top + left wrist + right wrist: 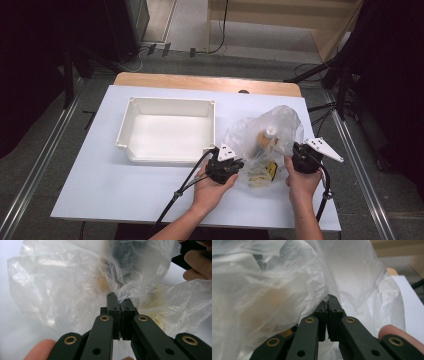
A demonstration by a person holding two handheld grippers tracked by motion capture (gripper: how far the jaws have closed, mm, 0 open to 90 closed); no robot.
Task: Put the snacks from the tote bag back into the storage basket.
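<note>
Clear plastic bag (265, 135) lying on the white counter (100, 185), just to the right of the empty white bin (167, 130), with both tongs pinching its film. The left tongs (235, 164) are closed on a fold at the bag's near left edge; in the left gripper view the jaws meet with a thin pleat of film trapped at their tips. The right tongs (295, 159) are likewise clamped on the film at the bag's right side, jaws together on a gathered ridge in the right gripper view. Inside the bag, a small brown bottle with a pale cap (266, 139) stands near the middle, and a yellow-and-black packet (271, 170) and pale pieces (256, 177) lie toward the near end.

The step in hand appears to be opening or lifting the bag by its two edges. To do it well, keep both grips firm, draw the two sides apart evenly and slowly, and avoid a sharp tug, since thin film can slip or tear. Keep the mouth upward so the contents stay inside.
</note>
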